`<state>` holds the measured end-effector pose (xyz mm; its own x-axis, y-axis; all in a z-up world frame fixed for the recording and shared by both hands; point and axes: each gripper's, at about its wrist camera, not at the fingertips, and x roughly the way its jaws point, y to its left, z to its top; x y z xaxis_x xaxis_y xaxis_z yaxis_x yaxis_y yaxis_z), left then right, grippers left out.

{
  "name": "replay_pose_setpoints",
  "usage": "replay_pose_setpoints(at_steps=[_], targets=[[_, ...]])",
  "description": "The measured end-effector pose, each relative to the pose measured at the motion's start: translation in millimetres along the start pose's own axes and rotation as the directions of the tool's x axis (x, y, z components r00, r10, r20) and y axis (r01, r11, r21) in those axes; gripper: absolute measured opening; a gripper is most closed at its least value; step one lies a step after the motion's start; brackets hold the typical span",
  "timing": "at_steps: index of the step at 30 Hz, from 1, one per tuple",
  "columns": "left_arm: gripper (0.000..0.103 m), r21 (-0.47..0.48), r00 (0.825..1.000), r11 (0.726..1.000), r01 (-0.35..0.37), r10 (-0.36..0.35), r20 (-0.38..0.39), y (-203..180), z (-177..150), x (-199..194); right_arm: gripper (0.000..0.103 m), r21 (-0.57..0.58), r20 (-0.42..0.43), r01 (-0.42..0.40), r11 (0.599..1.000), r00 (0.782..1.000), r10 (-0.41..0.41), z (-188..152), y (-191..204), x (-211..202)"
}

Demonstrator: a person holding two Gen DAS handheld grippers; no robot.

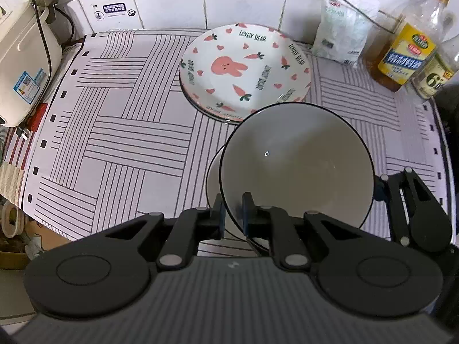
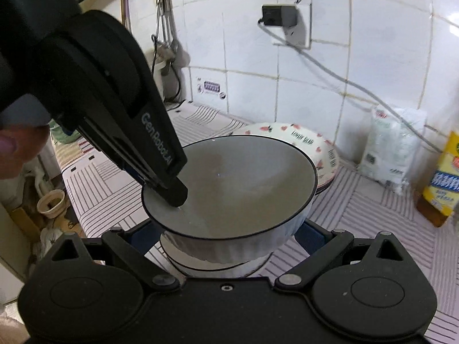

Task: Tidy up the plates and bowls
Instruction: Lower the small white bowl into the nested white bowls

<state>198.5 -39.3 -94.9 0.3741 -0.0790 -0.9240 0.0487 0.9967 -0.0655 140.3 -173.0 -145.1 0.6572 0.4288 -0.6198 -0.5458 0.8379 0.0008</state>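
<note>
Left gripper (image 1: 232, 215) pinched tight on near rim of grey bowl (image 1: 295, 166), bowl tilted, hovering over second bowl (image 2: 215, 266) on desk (image 1: 114, 132). Right gripper (image 2: 229, 238) spread wide, straddling bowl sides; contact unclear. Step judged: nesting bowls. Carrot-print plates (image 1: 243, 68) stacked just behind. Next: level bowl, lower into lower bowl, centre rims, release. Risk: rim clash, slip.

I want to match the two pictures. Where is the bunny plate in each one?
Left wrist: bunny plate sits top centre, behind the grey bowl.
Right wrist: plate peeks out right of centre, behind the same bowl.
Shared landmark: white bag by the wall.
</note>
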Motion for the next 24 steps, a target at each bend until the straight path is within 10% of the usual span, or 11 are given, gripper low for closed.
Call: replay_pose_setpoints(at_steps=[24], targets=[[0.016,0.004,0.996,0.997,-0.073,0.073,-0.053,1.8,-5.4,36.6,0.103,-0.153,-0.053,0.054,0.987,0.997,-0.063,-5.2,13.5,28.4]])
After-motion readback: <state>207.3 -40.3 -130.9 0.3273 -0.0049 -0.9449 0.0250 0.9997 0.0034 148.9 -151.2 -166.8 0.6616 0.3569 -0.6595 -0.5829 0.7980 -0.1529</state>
